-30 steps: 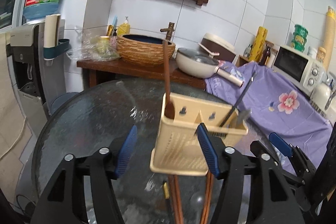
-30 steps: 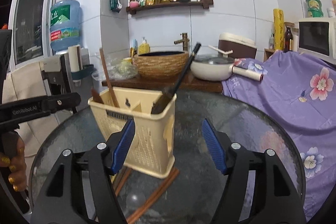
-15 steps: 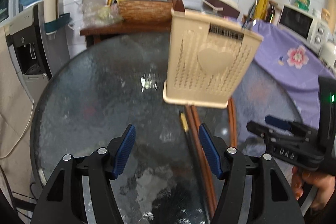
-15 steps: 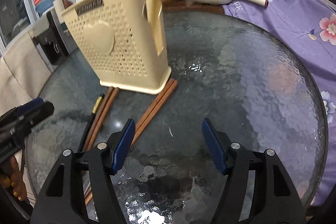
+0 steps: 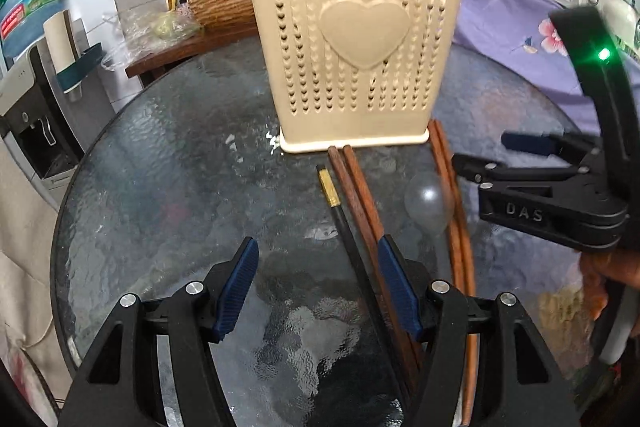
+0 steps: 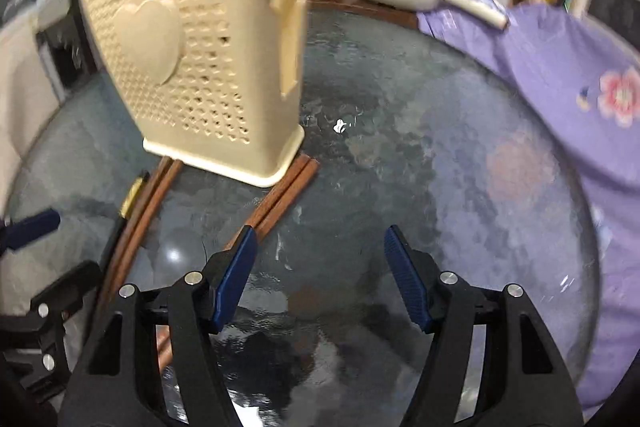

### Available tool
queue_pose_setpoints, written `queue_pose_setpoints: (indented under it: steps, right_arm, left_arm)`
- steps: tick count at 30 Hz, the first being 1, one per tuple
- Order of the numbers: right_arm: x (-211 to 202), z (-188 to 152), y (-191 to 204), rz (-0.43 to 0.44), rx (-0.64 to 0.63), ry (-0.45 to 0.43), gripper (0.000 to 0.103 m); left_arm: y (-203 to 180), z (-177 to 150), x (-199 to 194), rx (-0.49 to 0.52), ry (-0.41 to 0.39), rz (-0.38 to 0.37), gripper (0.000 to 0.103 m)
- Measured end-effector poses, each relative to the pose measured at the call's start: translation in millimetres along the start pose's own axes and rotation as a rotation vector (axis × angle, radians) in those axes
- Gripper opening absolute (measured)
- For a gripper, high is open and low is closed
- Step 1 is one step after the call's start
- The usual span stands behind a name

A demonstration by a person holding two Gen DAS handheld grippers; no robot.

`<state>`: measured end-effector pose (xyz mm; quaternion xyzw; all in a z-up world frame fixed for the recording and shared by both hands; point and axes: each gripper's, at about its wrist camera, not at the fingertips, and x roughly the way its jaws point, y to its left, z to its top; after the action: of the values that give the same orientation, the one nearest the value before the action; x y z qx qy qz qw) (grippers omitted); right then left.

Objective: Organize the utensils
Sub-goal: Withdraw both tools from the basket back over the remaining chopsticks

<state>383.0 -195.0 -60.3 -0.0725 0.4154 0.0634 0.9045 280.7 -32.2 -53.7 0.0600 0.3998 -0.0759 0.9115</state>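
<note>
Chopsticks [image 5: 362,195] lie loose on the glass surface [image 5: 160,187], some running under the holder [image 5: 354,47]. They look thin, stiff and light, likely to slide on glass; pinching mid-shaft, across the length, seems safest. Both claws tilt steeply down over the surface: left claw [image 5: 318,291] open and empty, right claw [image 6: 320,279] likewise, chopsticks just beside its left finger.
</note>
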Motion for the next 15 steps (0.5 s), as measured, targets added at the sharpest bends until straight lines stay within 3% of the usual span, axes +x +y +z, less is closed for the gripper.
queue_pose_setpoints:
  steps: [3,6,10,15]
  right_arm:
    - [1,-3,3,-0.034,-0.054,0.037,0.066]
    - [-2,-6,-7,-0.048,-0.026,0.030,0.066]
    - [-7,-4,-18,0.106,0.078,0.019,0.066]
    - [0,4,3,0.098,0.021,0.037,0.066]
  left_arm:
    - [7,-1,1,-0.028,0.007,-0.004,0.060]
    - [10,-2,2,-0.013,0.023,0.024,0.060]
    - [14,-1,3,-0.035,0.035,0.012,0.060]
    - [4,6,0,-0.032,0.009,-0.031,0.060]
